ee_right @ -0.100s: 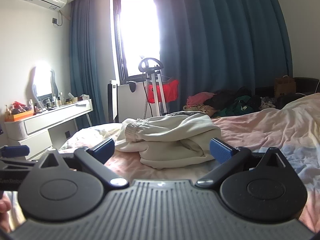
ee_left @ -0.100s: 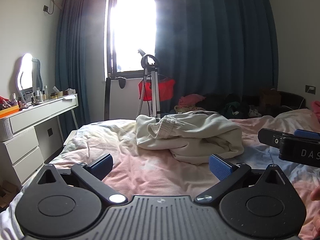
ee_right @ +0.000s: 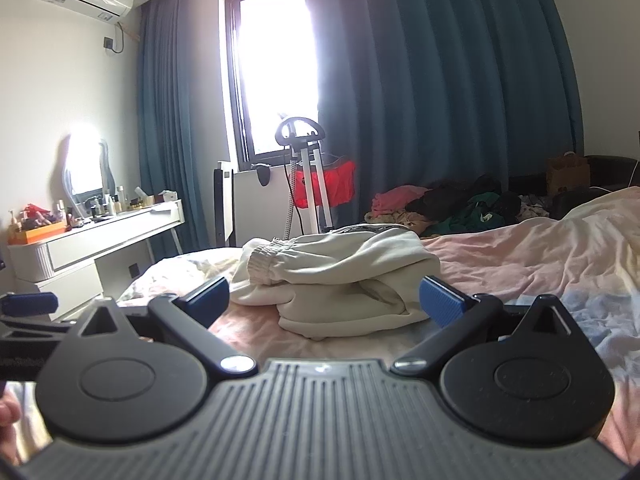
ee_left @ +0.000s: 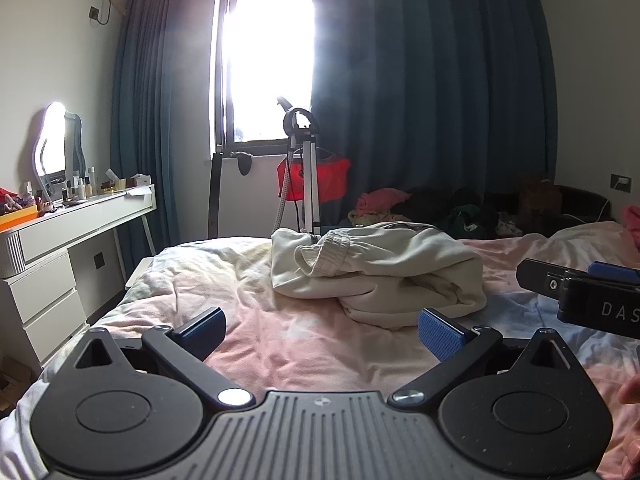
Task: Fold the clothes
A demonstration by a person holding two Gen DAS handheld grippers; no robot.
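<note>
The left gripper (ee_left: 322,326) has its fingers (ee_left: 440,336) spread wide and empty; so does the right gripper (ee_right: 324,300). Just beyond both lies a crumpled cream garment (ee_left: 380,276), apart from them, on the pink bed (ee_left: 280,344).

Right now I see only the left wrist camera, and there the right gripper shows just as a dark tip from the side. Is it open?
Observer: Yes. The right gripper is wide open, its blue pads far apart, gripping nothing.
Operator: Where does it aim?
Observer: At the cream garment on the bed. The heap sits centred ahead of it, with the elastic waistband end to the left.
</note>
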